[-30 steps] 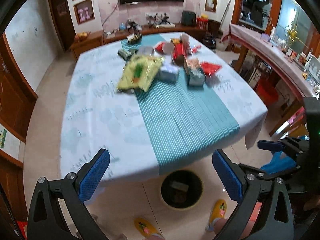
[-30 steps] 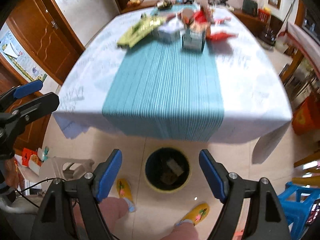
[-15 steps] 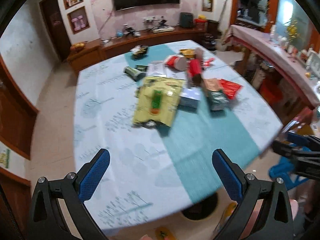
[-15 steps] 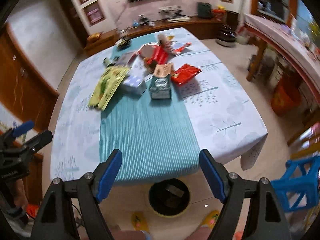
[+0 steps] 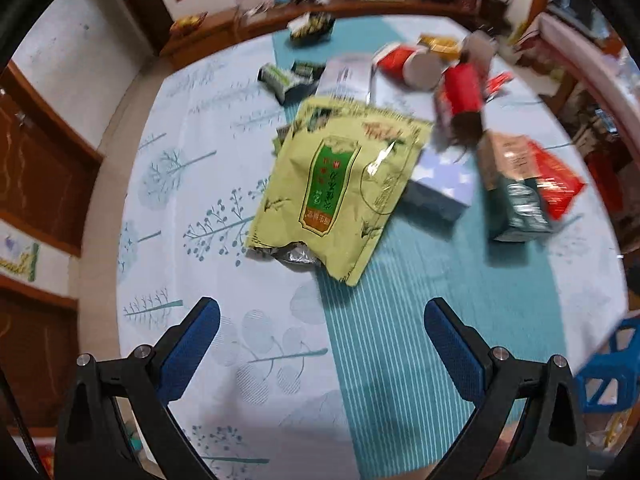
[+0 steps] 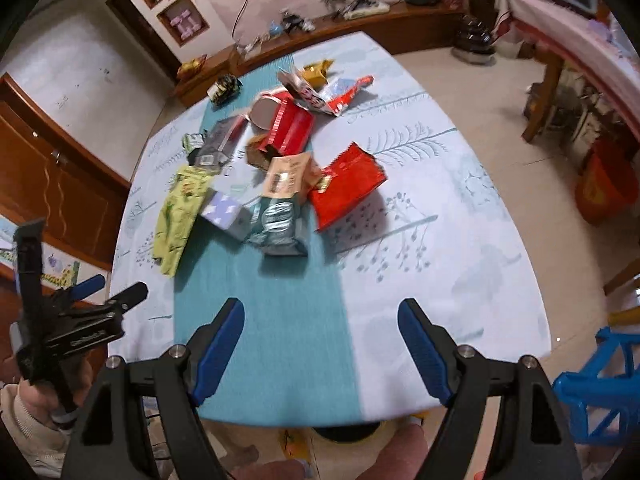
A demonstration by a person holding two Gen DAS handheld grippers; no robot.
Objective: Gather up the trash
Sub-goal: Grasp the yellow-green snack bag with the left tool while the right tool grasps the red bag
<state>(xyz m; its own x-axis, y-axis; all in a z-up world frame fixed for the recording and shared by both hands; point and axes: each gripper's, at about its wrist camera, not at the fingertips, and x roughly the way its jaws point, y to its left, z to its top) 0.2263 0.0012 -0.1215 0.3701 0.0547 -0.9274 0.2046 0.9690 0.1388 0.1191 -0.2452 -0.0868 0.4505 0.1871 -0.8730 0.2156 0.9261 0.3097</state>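
Observation:
Trash lies piled on the table (image 5: 192, 240): a yellow-green foil bag (image 5: 340, 184), a pale blue box (image 5: 440, 188), a dark green carton (image 5: 520, 208), a red wrapper (image 5: 556, 180) and a red tube box (image 5: 460, 92). My left gripper (image 5: 320, 328) is open and empty, just short of the bag's near end. In the right wrist view the bag (image 6: 180, 216), the green carton (image 6: 278, 220), the red wrapper (image 6: 346, 188) and the red tube box (image 6: 292, 128) lie ahead of my open, empty right gripper (image 6: 320, 334). The left gripper (image 6: 112, 292) shows at the left.
A teal striped runner (image 6: 280, 320) crosses the white tablecloth. A dark bin's rim (image 6: 348, 434) peeks from under the near table edge. A blue stool (image 6: 600, 380) stands at the right. A wooden sideboard (image 6: 360, 28) lines the far wall.
Both grippers have risen from the bin at floor level and moved forward over the table. The left one has closed in on the yellow-green bag. Both stayed open.

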